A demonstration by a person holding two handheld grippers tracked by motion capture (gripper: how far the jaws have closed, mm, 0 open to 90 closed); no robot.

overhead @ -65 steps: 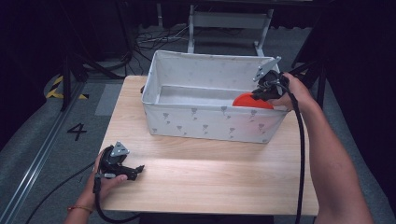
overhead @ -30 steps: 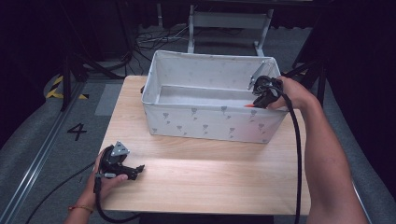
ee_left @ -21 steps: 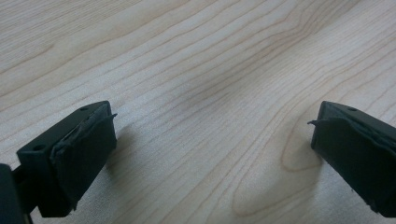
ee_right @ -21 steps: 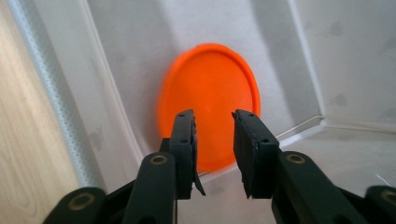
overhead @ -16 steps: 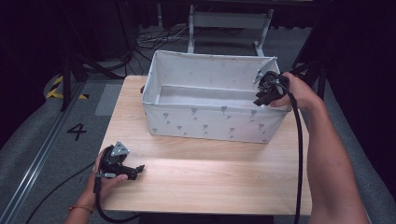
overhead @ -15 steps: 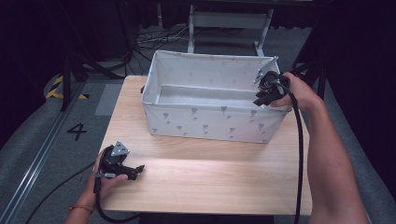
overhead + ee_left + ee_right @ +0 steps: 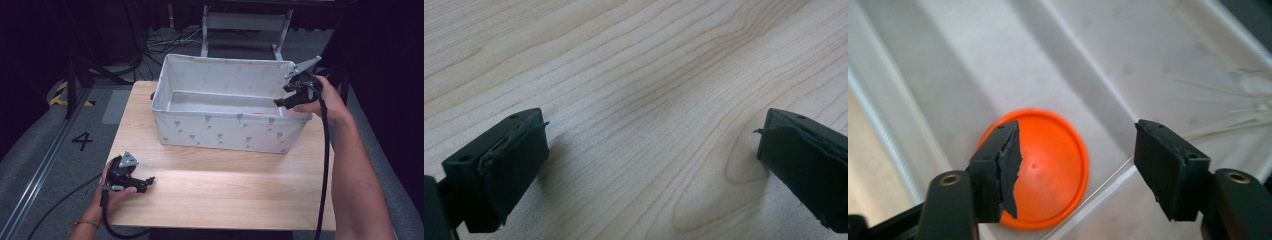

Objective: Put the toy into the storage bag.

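A flat orange disc (image 7: 1053, 170) lies on the floor of a white fabric bin (image 7: 225, 131), near its right end; in the high view a thin sliver of the orange disc (image 7: 257, 113) peeks over the front wall. My right gripper (image 7: 1080, 150) hovers above the disc, open, with nothing between its jaws. In the high view the right gripper (image 7: 281, 102) hangs over the bin's right rim. My left gripper (image 7: 146, 182) rests low over the wooden table (image 7: 225, 185) at the front left. In its own view the left gripper (image 7: 651, 145) is open over bare wood.
The bin takes up the back half of the table, its tall soft walls rising around the right gripper. A black cable (image 7: 325, 165) trails from the right gripper along the forearm. Bare wood spans the table's front half.
The right gripper carried the orange disc over the bin's right rim, dipped inside and let it go. It has since risen a little, open. The left gripper stayed put.
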